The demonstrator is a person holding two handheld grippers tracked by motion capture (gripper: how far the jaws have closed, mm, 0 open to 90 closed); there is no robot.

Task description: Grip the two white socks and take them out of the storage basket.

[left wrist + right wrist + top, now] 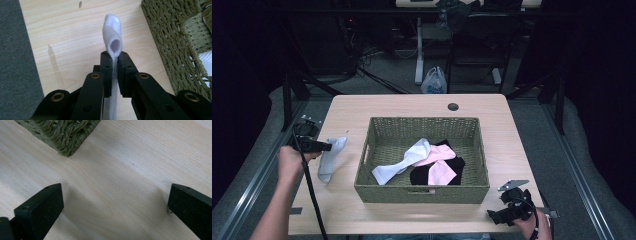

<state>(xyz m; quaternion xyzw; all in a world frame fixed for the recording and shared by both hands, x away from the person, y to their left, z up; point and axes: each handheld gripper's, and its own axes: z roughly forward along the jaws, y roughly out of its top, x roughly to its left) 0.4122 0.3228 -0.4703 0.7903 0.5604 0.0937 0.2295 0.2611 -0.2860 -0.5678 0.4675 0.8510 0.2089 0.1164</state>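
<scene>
Socks are the job here. The left claw (328, 146) is squeezed tight on a pale grey sock (330, 159), out on the wooden table (412, 105). In the left gripper view the two black jaws press together on the thin cloth, and the soft rolled end of the pale grey sock (113, 37) pokes up just past the claw tips. The rest of that sock hangs down from the claw, and its lower end is at the table top near the person's left hand (290, 161). I cannot tell if that end is touching the wood.

Just to the side of the left claw sits a green woven basket (422, 192). The claw is near its short wall but not touching it. Inside the basket lie a white sock (399, 165), a pink sock (437, 165) and something black (458, 164), all piled up and touching each other.

The right claw (493, 217) is far from the left one, on the other side of the basket, near the front corner of the table. Its jaws stand wide apart with nothing between them. In the right gripper view there is bare wood under the claw, and one corner of the basket (66, 135) sits a little way ahead of the jaws.
</scene>
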